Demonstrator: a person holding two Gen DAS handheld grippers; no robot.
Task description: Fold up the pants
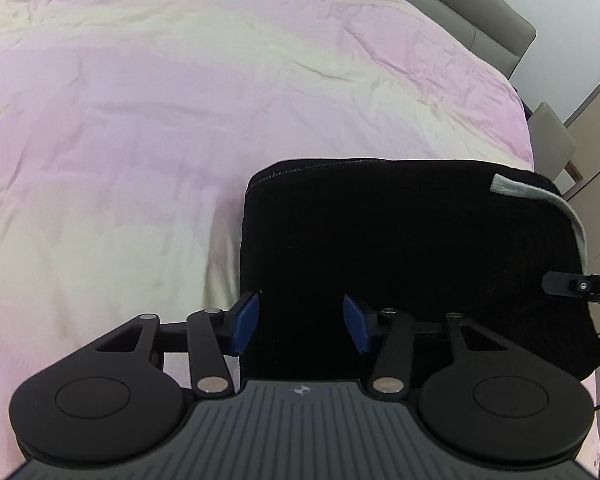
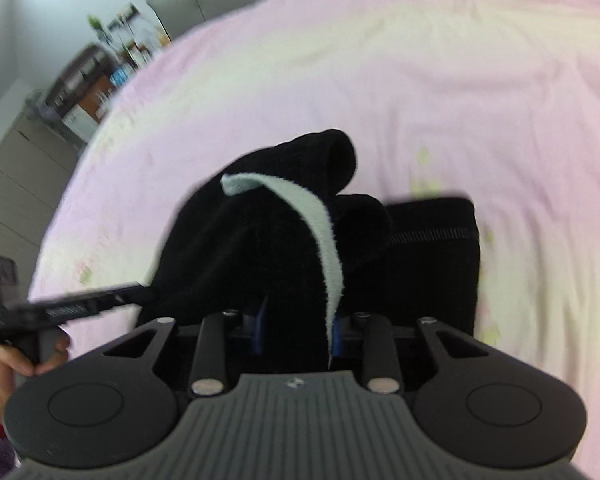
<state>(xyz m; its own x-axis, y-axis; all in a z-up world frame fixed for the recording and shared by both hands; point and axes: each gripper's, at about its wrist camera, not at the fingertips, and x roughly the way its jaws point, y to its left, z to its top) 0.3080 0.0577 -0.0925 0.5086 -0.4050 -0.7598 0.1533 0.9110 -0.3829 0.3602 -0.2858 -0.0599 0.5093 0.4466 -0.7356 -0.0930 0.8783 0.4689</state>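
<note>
Pink and cream bedding [image 1: 180,120] filled most of both views, and on it lay the black pants [image 1: 400,248], folded into a thick block at about four o'clock in the left wrist view, so dark that their layers and creases could hardly be made out. Over their near edge the left gripper [image 1: 300,322] stood with its blue pads [image 1: 246,322] well apart, holding nothing. The right gripper [image 2: 298,330] was pinched on a bunched fold of the pants with a pale grey strip [image 2: 324,236], its pads mostly hidden under cloth and that view blurred.
</note>
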